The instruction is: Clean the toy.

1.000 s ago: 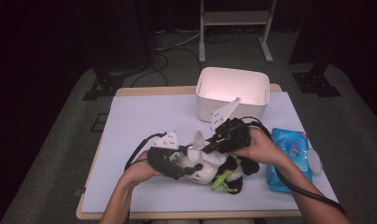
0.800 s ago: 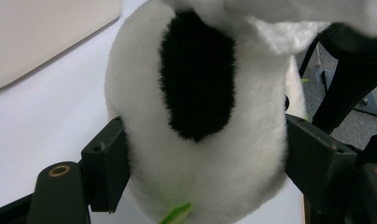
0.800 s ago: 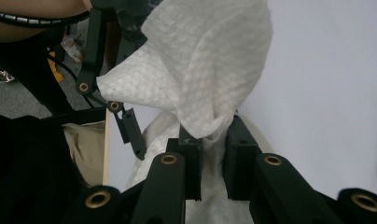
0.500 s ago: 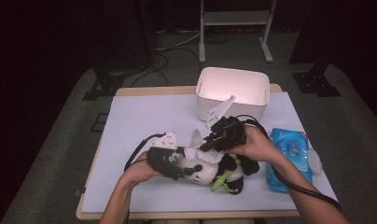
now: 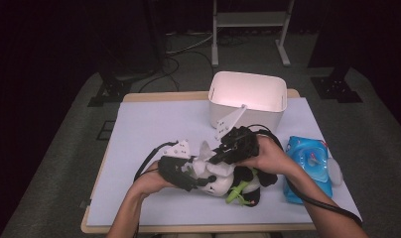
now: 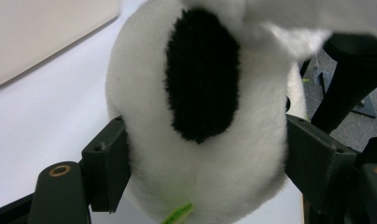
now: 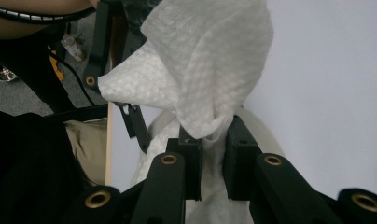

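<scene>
Hardly any shift since a second ago: right gripper [image 5: 216, 159] a touch lower over the toy, left gripper [image 5: 198, 179] unmoved, panda and tub as before.

Lavender-covered table [image 5: 154, 129] across most of the high view. White tub [image 5: 248, 97] at the far edge, well apart from the hands. Blue wipes pack [image 5: 310, 163] near the right edge, just beside the right forearm. Plush panda [image 5: 223, 181] near the front edge of the table, between both hands, black limbs and a green strip trailing toward the right.

Left gripper clamped on the panda: in the left gripper view, both jaws pressed into the white fur on either side of the black patch [image 6: 203, 74], the body bulging between them. Right gripper closed tight on a white wipe [image 7: 210, 60]: in the right gripper view, jaws pinching its lower end, the rest of the sheet standing up crumpled above them, right over the panda.
</scene>
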